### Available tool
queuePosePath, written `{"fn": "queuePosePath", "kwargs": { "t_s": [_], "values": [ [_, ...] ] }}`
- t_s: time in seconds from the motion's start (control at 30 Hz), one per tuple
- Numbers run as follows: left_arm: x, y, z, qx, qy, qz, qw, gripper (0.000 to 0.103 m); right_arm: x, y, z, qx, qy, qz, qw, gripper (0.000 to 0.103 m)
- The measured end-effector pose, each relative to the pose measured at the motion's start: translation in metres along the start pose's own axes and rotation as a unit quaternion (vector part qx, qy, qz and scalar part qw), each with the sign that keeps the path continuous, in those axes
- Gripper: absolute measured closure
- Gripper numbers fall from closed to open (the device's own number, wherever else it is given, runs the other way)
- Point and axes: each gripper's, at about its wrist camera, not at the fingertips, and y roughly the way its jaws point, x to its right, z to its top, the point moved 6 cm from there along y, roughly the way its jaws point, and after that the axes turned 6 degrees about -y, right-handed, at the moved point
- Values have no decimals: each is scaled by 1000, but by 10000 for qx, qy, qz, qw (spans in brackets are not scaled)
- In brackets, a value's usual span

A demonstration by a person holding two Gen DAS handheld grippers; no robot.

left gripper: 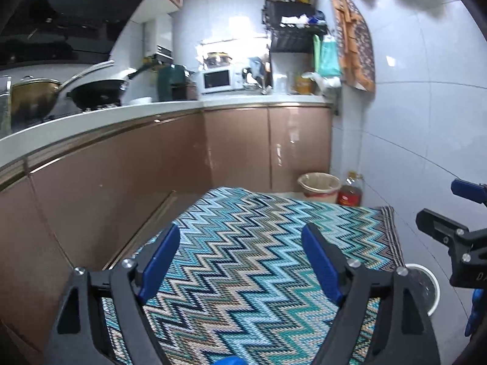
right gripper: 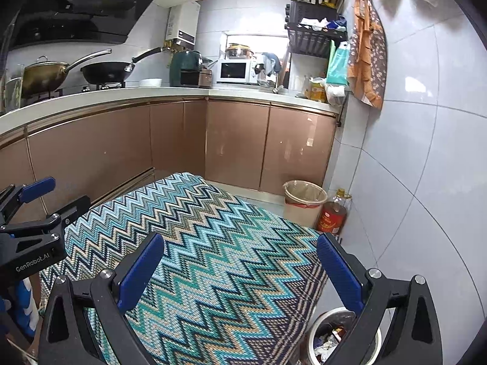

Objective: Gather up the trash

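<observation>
Both tongs, left tongs [left gripper: 240, 258] and right tongs [right gripper: 240, 270], gape wide and empty over the zigzag rug [right gripper: 213, 243]; trash apparently sits in the white bin [right gripper: 313, 331] at lower right, half-hidden, so a blind reach may tip it.

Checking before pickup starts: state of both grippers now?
Left gripper: open, fingers spread, nothing between them, above the zigzag rug.
Right gripper: open, holding nothing.

The left gripper [left gripper: 240, 261] and right gripper [right gripper: 240, 269] hover side by side (jaws spread, empty).
</observation>
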Motion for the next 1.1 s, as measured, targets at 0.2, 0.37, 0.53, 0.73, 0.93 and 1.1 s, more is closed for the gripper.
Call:
{"fn": "queuePosePath", "kwargs": {
  "t_s": [0.2, 0.37, 0.53, 0.73, 0.93, 1.1],
  "values": [
    [-16, -6, 6, 191, -203, 120, 9995, 18, -13, -2, 11, 101, -75, 38, 9999, 2],
    [-23, -3, 6, 83, -385, 23, 9992, 18, -17, -6, 16, 195, -87, 26, 9998, 1],
    [-24, -2, 5, 63, -368, -34, 9993, 18, -18, -7, 15, 217, -62, 37, 9997, 0],
    [-17, 0, 2, 43, -271, -117, 9996, 18, -17, -1, 10, 111, 6, 52, 9999, 0],
    [-11, 4, -1, -19, -270, -155, 9995, 18, -13, 2, 6, 69, 80, 63, 9999, 0],
    [-3, 8, -6, -108, -205, -219, 9995, 18, -7, 1, -1, 18, 100, -10, 9999, 0]
  ]
}}
